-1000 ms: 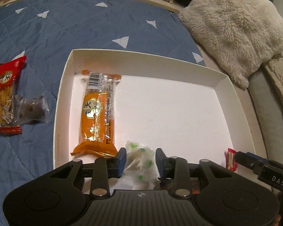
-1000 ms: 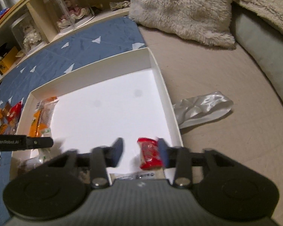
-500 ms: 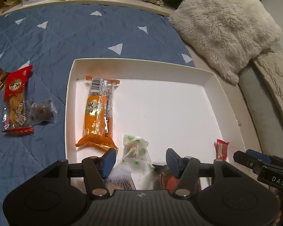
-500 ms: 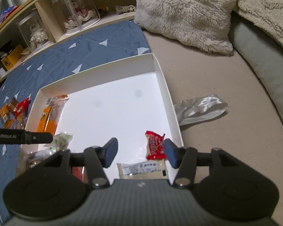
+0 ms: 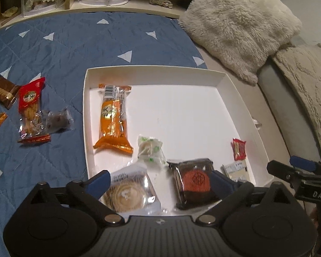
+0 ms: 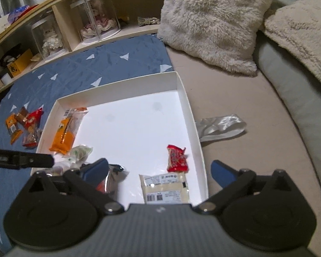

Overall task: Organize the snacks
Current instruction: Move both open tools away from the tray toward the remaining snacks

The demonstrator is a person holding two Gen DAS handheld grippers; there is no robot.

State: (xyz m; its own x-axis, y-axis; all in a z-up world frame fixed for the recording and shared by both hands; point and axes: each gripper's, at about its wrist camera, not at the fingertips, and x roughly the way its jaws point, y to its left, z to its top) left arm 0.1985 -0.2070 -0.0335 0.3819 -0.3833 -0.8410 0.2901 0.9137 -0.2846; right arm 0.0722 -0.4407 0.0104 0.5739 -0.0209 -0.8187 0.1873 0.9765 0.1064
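Both the left gripper (image 5: 159,181) and right gripper (image 6: 158,169) are opening, nothing pinched; risk: spread fingers snag the round pastry (image 5: 126,194) just below, dragging it out of the white tray (image 5: 152,69).

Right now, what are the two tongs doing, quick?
Left tongs: opening wide, holding nothing; snacks lie loose below.
Right tongs: opening wide, holding nothing.

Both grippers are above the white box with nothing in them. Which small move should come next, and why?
Probably the left gripper, jaws opening and empty, should swing left toward the red snack pack on the blue quilt. That pack and a few other snacks lie outside the white box, while the right gripper, also opening and empty, is farther from them.
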